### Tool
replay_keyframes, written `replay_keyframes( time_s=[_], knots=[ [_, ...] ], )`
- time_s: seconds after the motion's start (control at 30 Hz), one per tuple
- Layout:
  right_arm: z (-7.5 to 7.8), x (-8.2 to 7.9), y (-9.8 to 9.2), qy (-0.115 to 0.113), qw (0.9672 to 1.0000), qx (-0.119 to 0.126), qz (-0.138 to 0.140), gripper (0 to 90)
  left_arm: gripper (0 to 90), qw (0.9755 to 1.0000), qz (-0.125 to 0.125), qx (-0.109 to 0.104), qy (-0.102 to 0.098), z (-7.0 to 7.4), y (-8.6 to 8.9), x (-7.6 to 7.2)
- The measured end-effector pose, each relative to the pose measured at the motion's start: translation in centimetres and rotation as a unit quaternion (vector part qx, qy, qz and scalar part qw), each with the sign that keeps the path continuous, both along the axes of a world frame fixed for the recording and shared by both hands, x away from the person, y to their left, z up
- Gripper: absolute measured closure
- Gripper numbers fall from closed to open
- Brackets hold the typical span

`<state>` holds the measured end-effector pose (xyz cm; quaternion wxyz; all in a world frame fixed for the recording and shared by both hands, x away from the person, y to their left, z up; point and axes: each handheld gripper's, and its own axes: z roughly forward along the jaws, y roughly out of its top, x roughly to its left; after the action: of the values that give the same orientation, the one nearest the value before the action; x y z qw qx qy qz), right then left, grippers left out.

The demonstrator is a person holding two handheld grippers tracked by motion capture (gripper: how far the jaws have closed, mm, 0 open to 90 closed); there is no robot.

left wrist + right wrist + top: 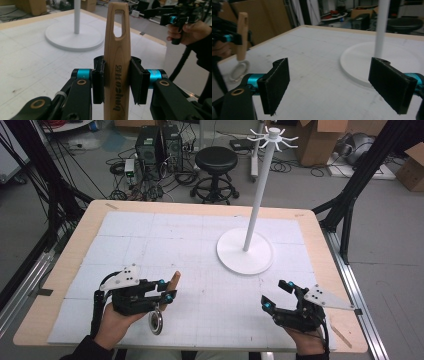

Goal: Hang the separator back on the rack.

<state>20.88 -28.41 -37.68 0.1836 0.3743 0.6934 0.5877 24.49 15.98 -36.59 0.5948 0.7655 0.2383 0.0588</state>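
Left gripper (pixel 168 290): at 7 o'clock on the tabletop (pixel 60 265); clenched on the utensil (pixel 117 62), pads (pixel 98 83) on the flat sides of its wooden handle
Why held so: grip sits mid-handle, leaving the slotted end free; likely so the slot can go over a hook of the stand (pixel 257 200)
Utensil look: pale tapering wood with dark print and an oblong hanging slot at the tip; a round metal head (pixel 156 321) hangs below the hand, just above or on the mat, I cannot tell which
Right gripper (pixel 277 296): at 5 o'clock; released, jaws wide with nothing between; seems waiting
Stand: white round base at 1 o'clock, tall pole, hooks on top
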Motion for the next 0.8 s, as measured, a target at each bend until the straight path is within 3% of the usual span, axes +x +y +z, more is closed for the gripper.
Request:
replay_keyframes(
  time_s=[0.17,0.33,0.4,0.43,0.53,0.57,0.6,0.8],
  knots=[
    [0.4,0.2,1.6,-0.009,0.9978,0.014,0.064,16.2,67.2,0.9997,-0.017,-0.013,-0.008,-0.1,-0.2,0.0],
    [0.6,0.6,2.8,-0.007,0.9949,0.021,0.098,18.5,67.2,0.9988,-0.033,-0.030,-0.021,-0.1,-0.2,-0.1],
    [0.9,1.0,3.8,-0.007,0.9912,0.036,0.127,21.9,67.2,0.9983,-0.038,-0.038,-0.022,-0.1,-0.2,-0.1],
    [0.9,1.0,3.8,-0.007,0.9912,0.036,0.127,21.9,67.2,0.9980,-0.040,-0.042,-0.024,-0.1,-0.2,-0.2],
    [1.4,1.4,4.9,-0.009,0.9872,0.050,0.151,23.3,67.2,0.9974,-0.046,-0.049,-0.027,0.0,-0.1,-0.3],
    [1.9,1.6,5.7,-0.014,0.9831,0.063,0.172,24.9,67.3,0.9971,-0.045,-0.054,-0.026,0.1,-0.2,-0.4],
    [1.9,1.6,5.7,-0.014,0.9831,0.063,0.172,24.9,67.3,0.9969,-0.046,-0.058,-0.028,0.1,-0.2,-0.4],
    [3.4,2.6,8.5,-0.033,0.9726,0.066,0.220,21.5,67.3,0.9955,-0.062,-0.065,-0.030,0.1,-0.6,-0.7]
  ],
)
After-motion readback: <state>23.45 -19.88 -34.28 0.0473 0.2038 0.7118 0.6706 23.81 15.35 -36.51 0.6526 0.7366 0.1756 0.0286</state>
